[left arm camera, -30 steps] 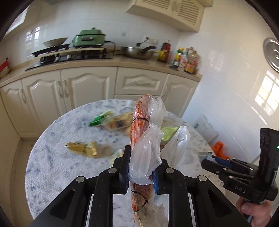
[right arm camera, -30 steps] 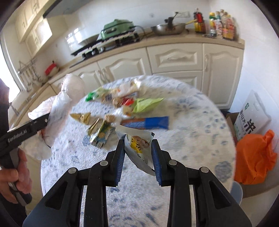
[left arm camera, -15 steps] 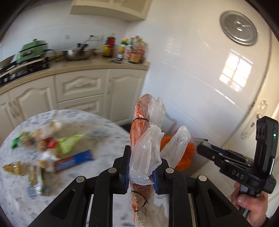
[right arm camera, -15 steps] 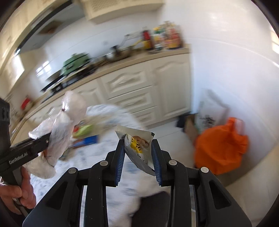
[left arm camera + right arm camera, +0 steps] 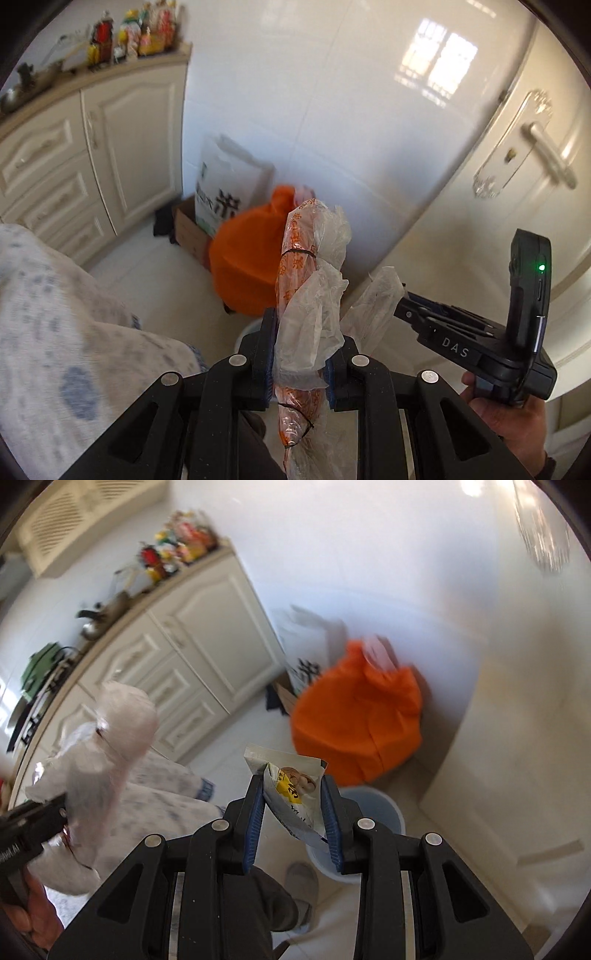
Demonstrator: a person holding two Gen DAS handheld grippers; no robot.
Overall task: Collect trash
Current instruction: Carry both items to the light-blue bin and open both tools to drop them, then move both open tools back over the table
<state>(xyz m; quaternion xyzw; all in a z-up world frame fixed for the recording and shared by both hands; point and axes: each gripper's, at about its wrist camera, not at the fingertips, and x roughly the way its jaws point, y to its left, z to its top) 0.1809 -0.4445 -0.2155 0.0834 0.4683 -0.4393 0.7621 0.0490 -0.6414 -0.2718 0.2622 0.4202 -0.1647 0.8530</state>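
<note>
My left gripper (image 5: 301, 356) is shut on a bundle of clear and orange plastic bags (image 5: 308, 295) tied with black bands, held upright. That bundle also shows at the left of the right wrist view (image 5: 107, 746). My right gripper (image 5: 291, 812) is shut on a white and yellow snack wrapper (image 5: 291, 794). It is held above a pale blue bin (image 5: 373, 812) on the floor. The right gripper's body shows at the right of the left wrist view (image 5: 476, 339). A sliver of the bin rim (image 5: 245, 332) shows behind my left fingers.
A full orange bag (image 5: 358, 720) sits on the floor by the wall, with a white printed bag (image 5: 225, 192) and a cardboard box (image 5: 190, 232) behind it. The round table's edge (image 5: 55, 314) is at lower left. Cream cabinets (image 5: 192, 642) stand behind. A door (image 5: 535, 155) is on the right.
Both grippers have swung right, away from the table and its litter, toward the floor corner with the orange bag and the bin. Both still hold their trash.
</note>
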